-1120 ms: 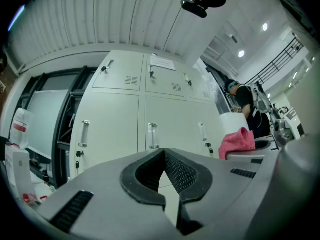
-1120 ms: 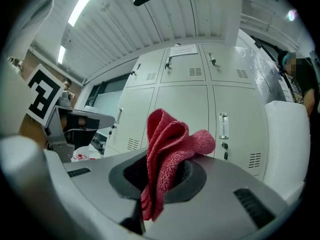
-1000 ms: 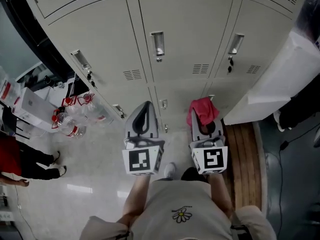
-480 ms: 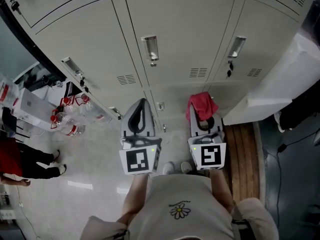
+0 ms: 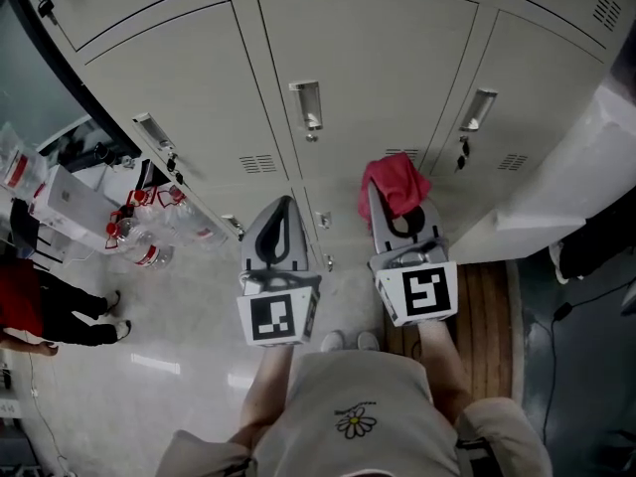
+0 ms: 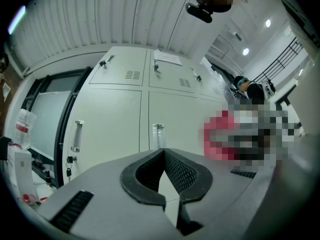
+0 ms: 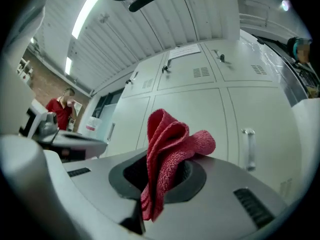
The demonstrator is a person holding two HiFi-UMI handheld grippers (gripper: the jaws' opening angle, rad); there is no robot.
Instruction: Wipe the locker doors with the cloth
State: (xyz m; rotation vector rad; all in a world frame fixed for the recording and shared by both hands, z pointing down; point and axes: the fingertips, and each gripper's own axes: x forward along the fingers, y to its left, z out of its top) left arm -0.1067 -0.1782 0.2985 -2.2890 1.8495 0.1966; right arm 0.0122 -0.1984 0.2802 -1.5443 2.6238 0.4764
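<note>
- Right gripper (image 5: 390, 203): fingers (image 7: 192, 181) clamped on the cloth (image 5: 395, 181), nothing else in them.
- Cloth is red terry, bunched. In the right gripper view the folds stick up and out past the tips, and a short tail hangs down below them.
- Left gripper (image 5: 284, 212): fingers (image 6: 180, 171) closed tip to tip with nothing between. It is held level, beside the right gripper, and aimed at the lockers.
- Locker doors (image 5: 368, 58): beige painted metal in a grid. Each has a recessed handle (image 5: 306, 105) and vent slots. A key (image 5: 461, 151) hangs on the right one.
- Cloth location: raised in front of the doors, by the seam between the centre and right door and near the vents. Head view can't settle whether it touches. Right gripper view suggests it is just off the metal.
- Cloth handling: soft, light and floppy. It squashes flat under pressure and is not fragile or slippery, and the ridged pads should bite into it well.
- Hold point: mid-bunch looks right, since it leaves a wad ahead of the tips to meet the door. Gripping closer to the edge would likely let it flop.
- Loose tail could snag on a handle, key or vent edge.
- Doors: stiff and smooth, so the cloth should glide. Thin sheet may flex or rattle if pushed hard.
- Stage: the wipe looks about to start. No view shows which doors are already clean.
- Person (image 5: 40, 311) in red stands at far left, well apart.
</note>
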